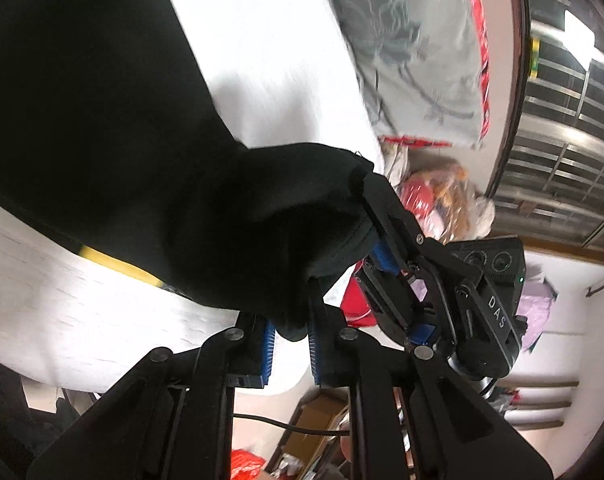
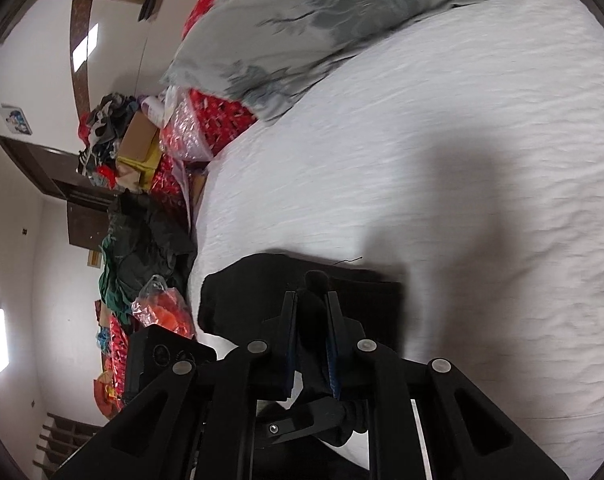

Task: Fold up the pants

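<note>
The black pants (image 1: 134, 160) hang lifted above the white bed (image 1: 262, 60). My left gripper (image 1: 290, 326) is shut on an edge of the black cloth between its blue pads. My right gripper (image 1: 376, 240) shows in the left wrist view close to the right of it, also shut on the same cloth edge. In the right wrist view my right gripper (image 2: 312, 300) is shut on a fold of the black pants (image 2: 242, 300), which drape over the near edge of the white bed (image 2: 422, 160).
A grey floral quilt (image 2: 302, 20) with red edging lies at the head of the bed. Piles of clothes, boxes and red bags (image 2: 142, 152) crowd the floor beside the bed. A barred window (image 1: 562, 140) is behind.
</note>
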{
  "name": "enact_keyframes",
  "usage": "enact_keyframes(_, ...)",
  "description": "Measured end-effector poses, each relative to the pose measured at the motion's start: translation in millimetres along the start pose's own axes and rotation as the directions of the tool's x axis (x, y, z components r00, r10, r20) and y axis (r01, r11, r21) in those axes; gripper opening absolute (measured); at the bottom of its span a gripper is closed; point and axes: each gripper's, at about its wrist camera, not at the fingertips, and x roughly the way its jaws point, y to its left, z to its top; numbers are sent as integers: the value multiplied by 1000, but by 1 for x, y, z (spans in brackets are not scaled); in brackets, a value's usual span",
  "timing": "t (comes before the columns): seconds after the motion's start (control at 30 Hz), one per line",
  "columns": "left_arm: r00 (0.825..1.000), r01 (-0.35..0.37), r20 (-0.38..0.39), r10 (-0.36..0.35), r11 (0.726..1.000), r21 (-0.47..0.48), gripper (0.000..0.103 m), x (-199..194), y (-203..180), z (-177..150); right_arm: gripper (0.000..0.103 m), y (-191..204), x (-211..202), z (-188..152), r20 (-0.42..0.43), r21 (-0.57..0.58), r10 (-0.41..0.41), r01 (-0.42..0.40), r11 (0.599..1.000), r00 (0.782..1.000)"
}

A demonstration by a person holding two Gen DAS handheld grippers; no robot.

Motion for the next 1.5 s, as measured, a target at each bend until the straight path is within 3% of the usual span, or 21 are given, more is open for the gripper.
enact_keyframes(0.27, 994, 40, 109, -33, 997, -67, 12, -67, 39, 33, 12, 60, 54, 1, -40, -28, 31, -33, 999, 999)
enact_keyframes(0.43, 991, 32, 133, -12, 988, -148, 12, -83, 72, 52, 13, 81, 98, -2, -75, -17, 29, -31, 999, 997)
enact_keyframes(0.63, 990, 54, 137, -20, 967, -251, 12, -106, 115, 70, 22, 82, 154, -13, -111, 29, -41, 44, 999, 993)
enact_keyframes(0.73, 986, 38, 167, -1, 974, -222, 25, -125, 116, 73, 28, 84, 155, -16, -109, 54, -13, 19, 998, 994)
enact_keyframes(0.8, 984, 19, 178, 17, 980, -199, 46, -135, 114, 75, 32, 90, 145, -18, -106, 38, 11, -7, 999, 994)
enact_keyframes(0.83, 982, -9, 185, 43, 983, -182, 49, -140, 111, 76, 36, 94, 138, -20, -99, 27, 21, -18, 999, 995)
enact_keyframes(0.93, 972, -91, 208, 108, 992, -89, 51, -153, 101, 76, 47, 100, 107, -28, -59, 17, 61, -60, 998, 996)
enact_keyframes(1.0, 966, -146, 210, 151, 988, -39, 59, -153, 94, 75, 57, 93, 85, -39, -26, 52, 116, -114, 992, 993)
enact_keyframes(1.13, 962, -212, 183, 204, 977, 23, 60, -139, 82, 75, 59, 51, 68, -65, 28, 212, 159, -161, 964, 987)
enact_keyframes(1.23, 963, -237, 157, 221, 967, 93, 60, -124, 62, 71, 59, 22, 77, -77, 71, 356, 242, -251, 900, 968)
enact_keyframes(1.3, 943, -315, 167, 289, 935, 160, 60, -112, 48, 70, 59, 9, 90, -81, 91, 426, 333, -339, 839, 939)
enact_keyframes(1.33, 927, -362, 173, 333, 916, 173, 60, -108, 47, 70, 59, 4, 93, -83, 97, 443, 324, -333, 833, 941)
enact_keyframes(1.43, 865, -496, 182, 469, 853, 161, 59, -90, 62, 81, 51, -19, 92, -86, 129, 447, 219, -254, 858, 967)
enact_keyframes(1.47, 857, -512, 165, 489, 844, 160, 56, -83, 69, 85, 51, -29, 89, -88, 140, 453, 178, -223, 863, 974)
enact_keyframes(1.5, 850, -524, 170, 499, 835, 169, 56, -80, 71, 87, 41, -41, 89, -88, 137, 460, 134, -182, 869, 982)
